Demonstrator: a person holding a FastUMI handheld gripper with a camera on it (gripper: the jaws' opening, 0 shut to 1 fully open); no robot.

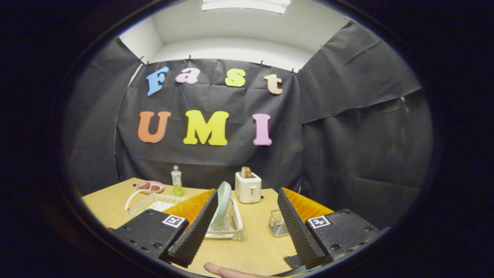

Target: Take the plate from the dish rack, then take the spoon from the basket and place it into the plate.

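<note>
A pale green plate (224, 204) stands on edge in the white dish rack (227, 227), just ahead of my left finger and partly hidden behind it. A small wire basket (278, 224) sits on the table beside my right finger; I cannot make out the spoon in it. My gripper (247, 220) is open, its fingers wide apart with nothing between them, held above the wooden table (254, 247) short of the rack.
A white toaster (248, 187) with a slice of bread stands beyond the rack. A green bottle (177, 181) and a pink dish (149, 187) with food are at the far left. A fingertip (224, 270) shows below the fingers.
</note>
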